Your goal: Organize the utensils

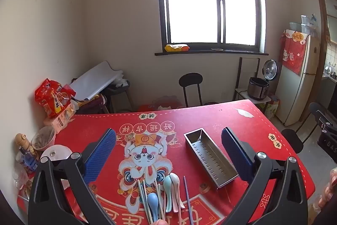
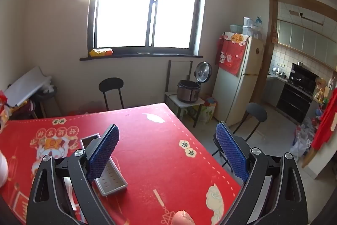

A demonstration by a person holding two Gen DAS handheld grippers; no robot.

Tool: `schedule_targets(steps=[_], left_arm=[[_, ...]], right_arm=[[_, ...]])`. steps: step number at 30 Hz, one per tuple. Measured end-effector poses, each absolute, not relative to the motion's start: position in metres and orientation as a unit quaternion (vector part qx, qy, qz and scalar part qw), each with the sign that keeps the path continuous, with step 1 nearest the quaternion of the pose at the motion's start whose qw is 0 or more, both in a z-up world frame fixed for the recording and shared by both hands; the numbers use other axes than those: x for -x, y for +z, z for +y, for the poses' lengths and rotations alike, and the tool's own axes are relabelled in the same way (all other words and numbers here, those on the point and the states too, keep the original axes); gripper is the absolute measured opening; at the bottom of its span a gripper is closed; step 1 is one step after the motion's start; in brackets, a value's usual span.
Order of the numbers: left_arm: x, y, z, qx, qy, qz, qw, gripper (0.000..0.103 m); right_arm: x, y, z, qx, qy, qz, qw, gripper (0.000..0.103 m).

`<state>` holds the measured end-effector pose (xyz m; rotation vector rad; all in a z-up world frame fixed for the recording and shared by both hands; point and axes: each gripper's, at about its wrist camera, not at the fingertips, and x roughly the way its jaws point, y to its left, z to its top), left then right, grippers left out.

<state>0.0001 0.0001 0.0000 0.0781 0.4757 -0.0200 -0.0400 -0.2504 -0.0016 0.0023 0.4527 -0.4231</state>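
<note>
On the red printed table mat lies a pile of pastel utensils: spoons in blue, green and pink, pale chopsticks, and one purple chopstick a little to the right. A slotted metal tray lies empty to the right of the pile. My left gripper hovers open above the pile with nothing between its blue pads. My right gripper is open over the table's right part, empty. In the right wrist view the metal tray shows partly behind the left finger.
Along the table's left edge stand a red snack bag, a bowl, a bottle and a white lid. Black chairs stand beyond the table. A rice cooker and a fridge are at the right.
</note>
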Motion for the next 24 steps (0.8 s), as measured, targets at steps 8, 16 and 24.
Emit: schedule_targets(steps=[8,16,24], left_arm=[[0.005,0.001,-0.005,-0.042,-0.009,0.236,0.971,0.098],[0.003,-0.009,-0.007,-0.039,-0.011,0.239,0.97,0.098],[0.002,-0.009,-0.002,-0.037,-0.016,0.242,0.969,0.098]], right_arm=[[0.039,-0.003,-0.252,-0.005,-0.211,0.224,0.951,0.09],[0.04,-0.007,-0.251,-0.006,-0.213,0.228,0.95,0.09],[0.037,-0.004,-0.254,-0.007,-0.213,0.231,0.949,0.09]])
